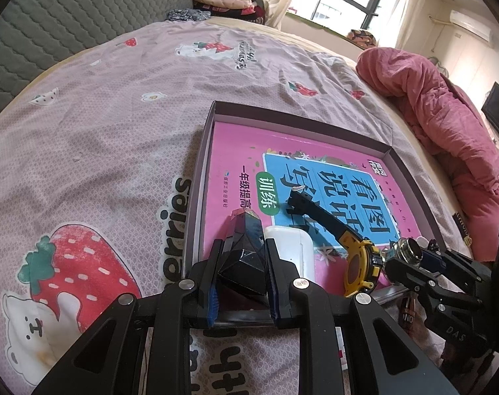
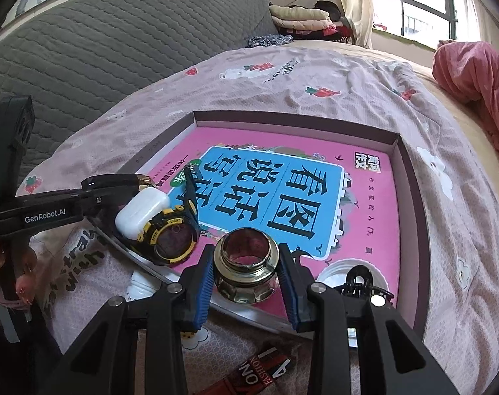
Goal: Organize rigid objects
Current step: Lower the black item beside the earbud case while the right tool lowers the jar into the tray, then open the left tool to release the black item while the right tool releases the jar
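Note:
In the left wrist view my left gripper (image 1: 246, 247) is shut on a black faceted block (image 1: 242, 260) with a reddish-gold tip, over the near left corner of a shallow box tray (image 1: 196, 177). A white earbud case (image 1: 295, 247) and a yellow-and-black watch (image 1: 361, 263) lie beside it on the pink book (image 1: 236, 151) in the tray. In the right wrist view my right gripper (image 2: 246, 253) is shut on a small glass jar (image 2: 246, 270) with a metal threaded neck, at the tray's near edge (image 2: 249, 316). The left gripper (image 2: 134, 181) shows at the left there.
A black hair claw (image 2: 361, 279) and a white round lid (image 2: 328, 273) sit in the tray's near right corner. A white tube (image 2: 140, 288) and a printed strap (image 2: 259, 368) lie on the strawberry bedsheet (image 1: 84, 164). A pink quilt (image 1: 447, 115) lies right; a grey headboard (image 2: 101, 49) stands behind.

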`<state>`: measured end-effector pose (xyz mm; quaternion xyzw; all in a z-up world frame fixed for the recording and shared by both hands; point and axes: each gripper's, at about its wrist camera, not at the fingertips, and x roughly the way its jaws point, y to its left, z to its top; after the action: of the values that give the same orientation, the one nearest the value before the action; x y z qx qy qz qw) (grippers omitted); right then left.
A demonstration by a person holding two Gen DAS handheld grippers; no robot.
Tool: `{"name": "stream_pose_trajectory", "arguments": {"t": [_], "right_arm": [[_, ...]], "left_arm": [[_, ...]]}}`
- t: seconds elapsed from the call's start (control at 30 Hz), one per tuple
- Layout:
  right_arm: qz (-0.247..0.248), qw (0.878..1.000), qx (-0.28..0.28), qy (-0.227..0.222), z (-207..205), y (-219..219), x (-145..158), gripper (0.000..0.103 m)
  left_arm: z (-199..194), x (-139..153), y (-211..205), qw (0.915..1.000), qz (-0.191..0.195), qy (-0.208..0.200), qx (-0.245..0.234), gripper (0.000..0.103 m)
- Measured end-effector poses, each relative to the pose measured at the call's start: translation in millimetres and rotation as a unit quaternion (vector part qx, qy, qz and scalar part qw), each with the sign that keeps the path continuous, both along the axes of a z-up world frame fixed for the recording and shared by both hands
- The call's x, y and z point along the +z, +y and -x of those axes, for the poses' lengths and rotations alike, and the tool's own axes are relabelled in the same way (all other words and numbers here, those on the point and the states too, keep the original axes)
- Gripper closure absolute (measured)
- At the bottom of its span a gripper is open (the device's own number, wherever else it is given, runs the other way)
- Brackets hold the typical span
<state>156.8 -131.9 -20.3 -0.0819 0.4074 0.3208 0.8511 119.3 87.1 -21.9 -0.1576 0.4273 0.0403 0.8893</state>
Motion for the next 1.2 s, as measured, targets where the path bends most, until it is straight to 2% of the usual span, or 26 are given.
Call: {"name": "stream_pose_trajectory", "arguments": {"t": [0.43,0.73,1.2], "right_arm": [[-0.005,1.000,-0.011,0.009,-4.1,-4.4,-1.4,0.066],[0.005,1.000,-0.001,-0.015,5.0,2.6,3.0,0.060],[0.000,1.000,-0.008,-0.026,5.3,-1.0,7.9,0.059]], "left_arm": [[0.3,0.2,-0.8,1.0000,0.000,0.000,-0.001,0.080],[-0.6,-0.2,-4.0,1.0000,-0.001,-0.002,-0.006,0.080],[-1.5,-1.0,-2.3,1.0000,0.005,0.001,-0.004,0.074]]}}
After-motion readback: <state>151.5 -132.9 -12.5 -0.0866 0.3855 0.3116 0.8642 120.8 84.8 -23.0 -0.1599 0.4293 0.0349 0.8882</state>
